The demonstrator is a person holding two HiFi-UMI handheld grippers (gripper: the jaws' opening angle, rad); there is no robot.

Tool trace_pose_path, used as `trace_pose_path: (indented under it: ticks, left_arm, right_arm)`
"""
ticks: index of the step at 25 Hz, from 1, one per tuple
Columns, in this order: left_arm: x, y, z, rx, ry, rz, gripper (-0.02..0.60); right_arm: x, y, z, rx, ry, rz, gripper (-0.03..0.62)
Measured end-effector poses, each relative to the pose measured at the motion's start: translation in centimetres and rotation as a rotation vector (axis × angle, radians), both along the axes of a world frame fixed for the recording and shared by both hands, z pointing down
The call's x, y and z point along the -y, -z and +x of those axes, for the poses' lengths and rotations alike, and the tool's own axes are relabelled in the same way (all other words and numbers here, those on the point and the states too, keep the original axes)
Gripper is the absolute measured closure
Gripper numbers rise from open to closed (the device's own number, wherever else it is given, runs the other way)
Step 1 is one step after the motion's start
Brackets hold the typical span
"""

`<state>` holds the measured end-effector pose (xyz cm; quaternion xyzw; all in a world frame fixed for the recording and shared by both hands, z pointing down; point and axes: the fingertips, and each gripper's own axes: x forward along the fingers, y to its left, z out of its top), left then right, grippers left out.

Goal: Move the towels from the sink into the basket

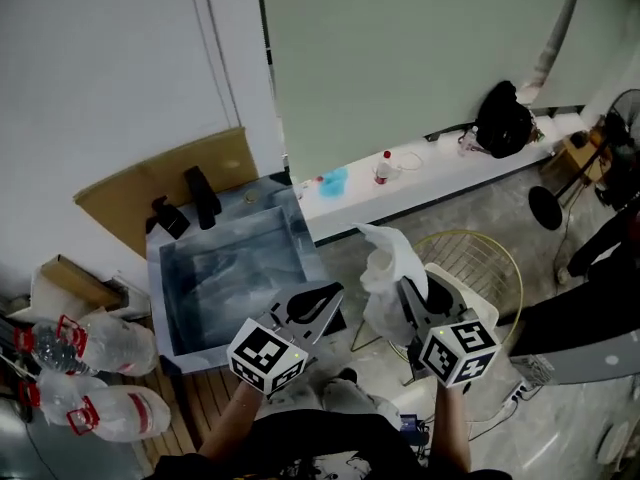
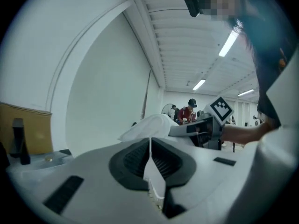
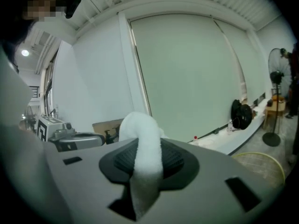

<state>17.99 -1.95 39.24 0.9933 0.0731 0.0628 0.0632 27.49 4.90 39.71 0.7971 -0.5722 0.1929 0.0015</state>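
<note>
A white towel (image 1: 385, 268) is clamped in the R gripper (image 1: 408, 292). In the R gripper view the pads are seen pressed on a thick fold, w/ cloth bulging up over the tips and a tail hanging down btwn the jaws. In the head view the towel is held up in the air over the floor, btwn the sink (image 1: 158, 278) and the basket (image 1: 470, 232), just beside the basket's left rim and clear of the sink. The L gripper (image 1: 326, 298) is held next to the R one, by the sink's near-right corner. Its jaws are brought together, w/ only a hairline slit left btwn the pads; whether the pale sliver in that slit is cloth or background can't be told. Two black fixtures (image 1: 200, 198) are set at the sink's back-left edge. Clear jugs (image 1: 110, 343) w/ red handles are laid left of the sink. A blue cup (image 1: 333, 181), a red-capped bottle (image 1: 383, 168) and a black bag (image 1: 503, 118) are lined up on the ledge (image 1: 440, 183) along the wall.
</note>
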Motion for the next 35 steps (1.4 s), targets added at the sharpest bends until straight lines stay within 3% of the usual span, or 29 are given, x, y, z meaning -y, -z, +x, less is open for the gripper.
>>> trace_pose_path:
  ticks: [9,14,18,22,26,29,32,35]
  left_arm:
    - [-9.8,-0.3,8.6,0.010,-0.216,-0.002,0.568]
    - [-13.4,-0.7,10.6,0.032,-0.304,-0.009,0.568]
    - [-14.5,-1.1,10.9,0.057,-0.333,0.018,0.568]
    - [-14.2,-1.8,10.8,0.087,-0.314,0.027,0.568]
    - [-13.1,-2.8,10.6,0.127,-0.284,0.029,0.568]
    - [-12.1,-3.3,10.6,0.145,-0.264,0.027,0.568]
    - [-11.3,-3.4,10.5,0.151,-0.245,0.023,0.568]
    - [-10.6,-3.5,10.3,0.149,-0.221,0.018,0.568]
  right_arm:
    - [-14.5,-2.1,9.4,-0.018,-0.261,-0.080,0.491]
    - [-21.7,-6.8,14.1,-0.045,-0.387,-0.215,0.491]
    - [-26.0,-13.1,17.4,-0.046,-0.432,-0.353,0.491]
    - [-28.7,-19.9,19.6,-0.027,-0.424,-0.481,0.488]
    - [-29.0,-26.9,19.3,0.026,-0.358,-0.587,0.476]
    - [-28.7,-31.1,18.3,0.082,-0.305,-0.664,0.424]
    - [-28.2,-32.9,17.3,0.126,-0.260,-0.720,0.312]
    - [-27.3,-31.9,17.0,0.098,-0.235,-0.692,0.304]
